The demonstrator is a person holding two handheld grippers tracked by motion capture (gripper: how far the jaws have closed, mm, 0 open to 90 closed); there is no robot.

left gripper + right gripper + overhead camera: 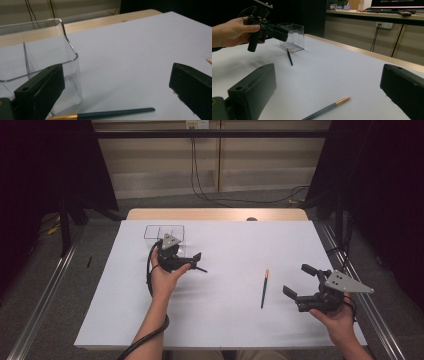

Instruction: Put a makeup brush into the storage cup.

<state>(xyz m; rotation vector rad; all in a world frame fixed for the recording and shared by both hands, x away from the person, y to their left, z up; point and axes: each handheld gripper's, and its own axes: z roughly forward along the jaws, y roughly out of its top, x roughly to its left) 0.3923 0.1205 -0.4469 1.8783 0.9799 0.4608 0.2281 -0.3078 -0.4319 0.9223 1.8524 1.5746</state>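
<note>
White table point(225, 315) under your hands. Your left gripper point(192, 261) hangs with jaws apart over one pen point(110, 114), beside the clear box point(164, 232). Your right gripper point(300, 281) gapes empty near the other pen point(264, 289).

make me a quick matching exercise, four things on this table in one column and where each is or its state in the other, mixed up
Things:
1. clear box
2. pen by the box
3. pen near the right gripper
4. left gripper

Places or states:
A. lies alone on the sheet, right of the middle
B. held above the sheet, jaws open
C. stands at the far left of the sheet, divided inside
D. lies on the sheet just in front of the box

Pairs: 1-C, 2-D, 3-A, 4-B
</note>
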